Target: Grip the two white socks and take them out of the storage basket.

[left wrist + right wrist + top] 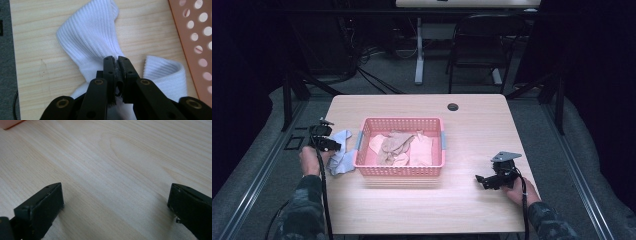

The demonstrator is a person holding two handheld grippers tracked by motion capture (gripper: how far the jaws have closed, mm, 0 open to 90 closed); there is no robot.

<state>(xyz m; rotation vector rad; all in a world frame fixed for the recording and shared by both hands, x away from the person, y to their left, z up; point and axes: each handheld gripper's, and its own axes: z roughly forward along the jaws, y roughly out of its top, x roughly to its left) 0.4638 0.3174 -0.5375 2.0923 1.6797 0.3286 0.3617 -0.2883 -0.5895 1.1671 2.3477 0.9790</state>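
Grip comes first: the left gripper [116,58] has its 2 black jaws pressed together on a fold of the white ribbed cotton sock [92,37], pinching it where the ribbed cuff meets the smoother foot. The sock lies crumpled on the pale wooden bench [472,130], just beside the left wall of the pink perforated plastic basket [362,150], whose holed side also shows at the right edge of the left gripper view. Inside the basket lies a heap of beige and tan cloth pieces [402,146].

The right gripper [486,181] rests low over bare bench, well apart from the basket's right wall, its jaws spread wide with nothing between them.

The step in hand looks like the grasp of the sock, made but with the lift not begun, since much of the fabric seems to lie on the bench. The next move probably calls for raising the sock high enough for its hanging end to clear the basket rim, then carrying it over the heap. The pinch takes only a thin fold, so a slow lift would likely guard against slipping.
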